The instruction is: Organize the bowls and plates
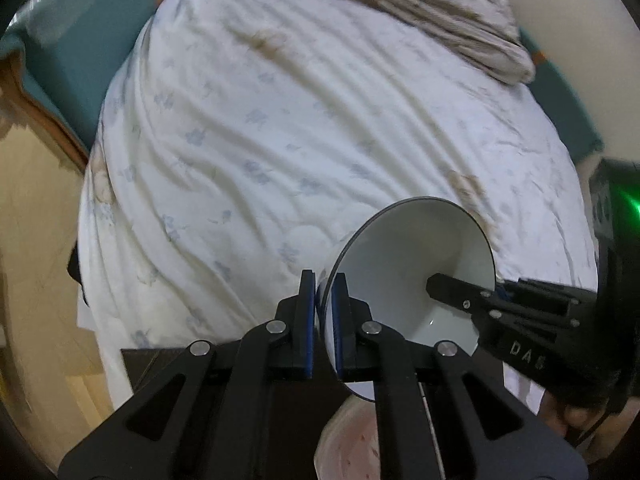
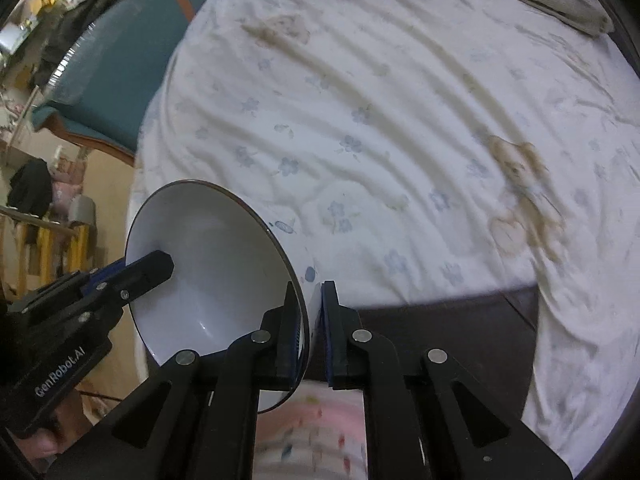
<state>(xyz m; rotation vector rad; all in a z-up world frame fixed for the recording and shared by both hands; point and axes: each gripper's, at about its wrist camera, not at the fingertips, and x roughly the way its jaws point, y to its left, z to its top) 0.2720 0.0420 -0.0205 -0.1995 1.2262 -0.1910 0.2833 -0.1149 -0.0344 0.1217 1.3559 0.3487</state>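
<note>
A white bowl (image 1: 408, 248) with a thin dark rim and blue flowers on its outside hangs tilted above a bed, held from both sides. My left gripper (image 1: 323, 282) is shut on the bowl's left rim, one blue pad inside and one outside. My right gripper (image 2: 310, 290) is shut on the opposite rim of the same bowl (image 2: 208, 248). Each view shows the other gripper's black finger (image 1: 444, 286) reaching into the bowl; in the right wrist view that finger (image 2: 154, 266) comes in from the left. The bowl holds nothing.
A wrinkled white bed sheet (image 1: 280, 140) with blue flowers and bear prints fills the background. A dark brown surface (image 2: 440, 328) lies just below the grippers. Something pink and blurred (image 2: 312, 432) sits beneath the bowl. A teal headboard (image 2: 120, 80) stands at left. A hand (image 1: 572, 412) holds the right gripper.
</note>
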